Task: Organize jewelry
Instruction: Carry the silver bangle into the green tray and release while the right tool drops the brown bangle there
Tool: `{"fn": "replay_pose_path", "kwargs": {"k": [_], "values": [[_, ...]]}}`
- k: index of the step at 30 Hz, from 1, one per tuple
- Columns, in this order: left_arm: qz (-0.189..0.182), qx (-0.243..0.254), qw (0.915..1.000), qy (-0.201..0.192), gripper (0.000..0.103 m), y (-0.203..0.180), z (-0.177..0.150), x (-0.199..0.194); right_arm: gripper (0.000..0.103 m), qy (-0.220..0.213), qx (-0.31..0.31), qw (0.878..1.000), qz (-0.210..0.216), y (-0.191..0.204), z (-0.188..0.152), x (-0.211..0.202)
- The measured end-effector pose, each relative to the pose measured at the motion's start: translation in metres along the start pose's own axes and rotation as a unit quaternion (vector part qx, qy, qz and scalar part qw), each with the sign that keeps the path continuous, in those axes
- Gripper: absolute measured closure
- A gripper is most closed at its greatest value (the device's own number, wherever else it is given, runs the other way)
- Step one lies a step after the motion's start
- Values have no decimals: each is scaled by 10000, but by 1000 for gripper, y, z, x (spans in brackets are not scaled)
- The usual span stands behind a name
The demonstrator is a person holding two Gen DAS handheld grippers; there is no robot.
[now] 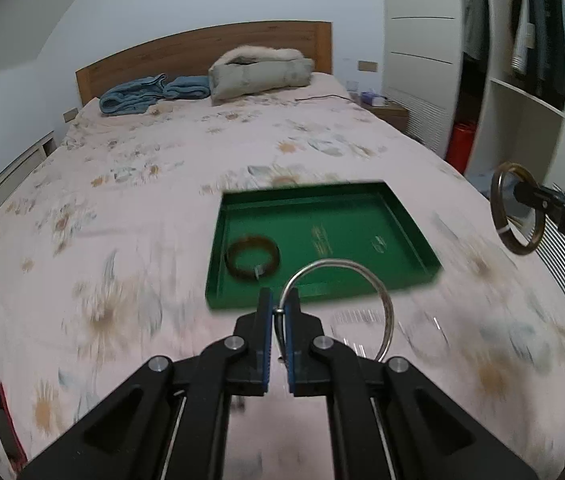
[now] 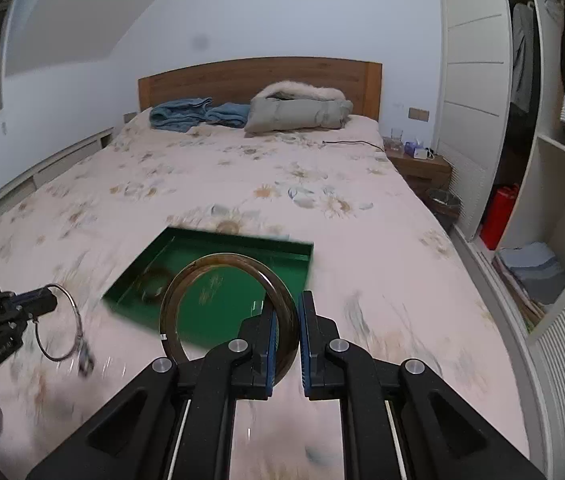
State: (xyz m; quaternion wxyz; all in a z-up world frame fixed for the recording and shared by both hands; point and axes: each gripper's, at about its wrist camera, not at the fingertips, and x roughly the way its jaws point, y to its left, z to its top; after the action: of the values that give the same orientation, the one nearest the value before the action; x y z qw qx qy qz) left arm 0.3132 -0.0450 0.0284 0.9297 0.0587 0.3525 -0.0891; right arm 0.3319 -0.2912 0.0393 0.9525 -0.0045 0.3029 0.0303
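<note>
A green tray (image 1: 414,236) lies on the bed, also in the right wrist view (image 2: 302,264). One brown bangle (image 1: 252,258) lies in its near left part. My left gripper (image 1: 278,304) is shut on a thin silver bangle (image 1: 366,270) and holds it above the bedspread just in front of the tray; it also shows in the right wrist view (image 2: 72,308). My right gripper (image 2: 286,312) is shut on a dark brown bangle (image 2: 186,280), held above the tray's near edge. From the left wrist view that bangle (image 1: 498,216) hangs to the right of the tray.
The bed has a pink floral cover (image 1: 142,184). Blue towels (image 1: 134,96) and a grey jacket (image 1: 258,72) lie by the wooden headboard. A white wardrobe (image 2: 478,80) and a nightstand (image 2: 418,164) stand on the right. A red and black object (image 1: 4,416) lies at the near left.
</note>
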Motion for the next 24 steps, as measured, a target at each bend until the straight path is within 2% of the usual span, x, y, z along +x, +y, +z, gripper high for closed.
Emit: {"fn": "replay_pose_path", "kwargs": {"k": [4,10,15,19,24], "values": [[189,45,9998,110,98,-2,43,60,93,192,115,9997,44,1,26,72],[355,142,9983,440,98,-9,77,151,93,670,-36,9977,74,5,35,168],[398,172,9960,783,98,-15,83,215,94,1126,-279,9932,27,7,31,227],[473,163,9932,1050,98,-17,78,248,94,1656,-668,9839,-66,14,21,263],[393,31,9891,1419,98,-10,71,272,95,1942,-970,9760,-175,14,8,279]]}}
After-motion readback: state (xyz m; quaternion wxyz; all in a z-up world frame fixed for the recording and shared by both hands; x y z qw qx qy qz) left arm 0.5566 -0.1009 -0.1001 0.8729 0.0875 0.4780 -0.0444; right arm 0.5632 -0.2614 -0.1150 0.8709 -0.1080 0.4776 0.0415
